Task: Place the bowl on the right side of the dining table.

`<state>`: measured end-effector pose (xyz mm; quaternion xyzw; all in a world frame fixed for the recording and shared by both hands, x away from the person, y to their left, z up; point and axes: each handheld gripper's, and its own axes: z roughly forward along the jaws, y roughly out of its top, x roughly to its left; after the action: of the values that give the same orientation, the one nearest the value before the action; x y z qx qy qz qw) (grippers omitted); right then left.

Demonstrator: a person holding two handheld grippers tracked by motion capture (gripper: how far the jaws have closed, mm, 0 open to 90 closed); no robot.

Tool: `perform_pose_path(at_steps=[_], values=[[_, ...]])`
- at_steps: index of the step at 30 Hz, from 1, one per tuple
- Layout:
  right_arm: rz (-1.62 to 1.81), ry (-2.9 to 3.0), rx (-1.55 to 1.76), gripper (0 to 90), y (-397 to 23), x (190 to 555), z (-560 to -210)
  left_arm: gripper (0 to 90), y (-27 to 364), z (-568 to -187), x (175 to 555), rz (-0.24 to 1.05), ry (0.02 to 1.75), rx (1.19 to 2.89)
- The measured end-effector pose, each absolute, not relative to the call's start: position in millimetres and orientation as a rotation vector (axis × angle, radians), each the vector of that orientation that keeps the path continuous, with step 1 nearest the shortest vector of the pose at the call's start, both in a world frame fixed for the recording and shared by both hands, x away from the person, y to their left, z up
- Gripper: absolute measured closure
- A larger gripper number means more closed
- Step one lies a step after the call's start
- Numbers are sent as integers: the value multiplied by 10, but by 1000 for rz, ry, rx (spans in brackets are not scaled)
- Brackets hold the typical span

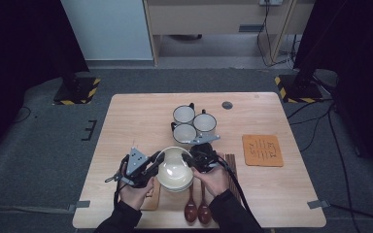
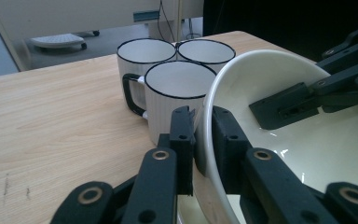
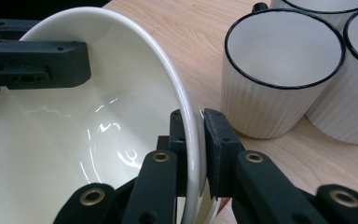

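Two Grippers Gripping One Bowl by Opposite Rims

Two grippers are sharing the load of a single cream bowl (image 1: 174, 166), which is sitting at the lower centre of the high view, on top of what appears to be a stack of like bowls. The left gripper (image 1: 153, 162) is clamping the rim on the bowl's left side; in the left gripper view its jaws are standing narrow, one pad inside the wall and one outside. The right gripper (image 1: 194, 156) is doing the same on the opposite rim, jaws likewise pinching the thin wall between them. Gripping at two opposed points is, by judgement, keeping the smooth glazed bowl level and stopping it from pivoting about a single pinch.

Three white mugs (image 1: 194, 122) are standing clustered just above the bowl in the frame, close enough that any forward travel is calling for care. Two wooden spoons (image 1: 197, 208) are lying at the lower edge of the table (image 1: 131, 116), and an orange mat (image 1: 262, 150) is resting at the right.
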<state>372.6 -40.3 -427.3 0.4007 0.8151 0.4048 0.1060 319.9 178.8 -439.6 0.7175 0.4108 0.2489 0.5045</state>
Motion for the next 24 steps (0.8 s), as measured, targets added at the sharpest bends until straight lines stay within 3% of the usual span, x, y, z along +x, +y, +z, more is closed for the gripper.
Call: perform_pose_path(at_steps=[6,15,24], values=[[1196,2398,1203,824,-411,3750,-4281,709,1800,-4344,3182,591,964,1702],[1188,2395,1217,822,-407,3763,-4291,491,1889,-4241,3166,611,956,1612],[1183,2396,1216,821,-392,3763,-4305,399,2022,-4216,3195,619,1002,1557]])
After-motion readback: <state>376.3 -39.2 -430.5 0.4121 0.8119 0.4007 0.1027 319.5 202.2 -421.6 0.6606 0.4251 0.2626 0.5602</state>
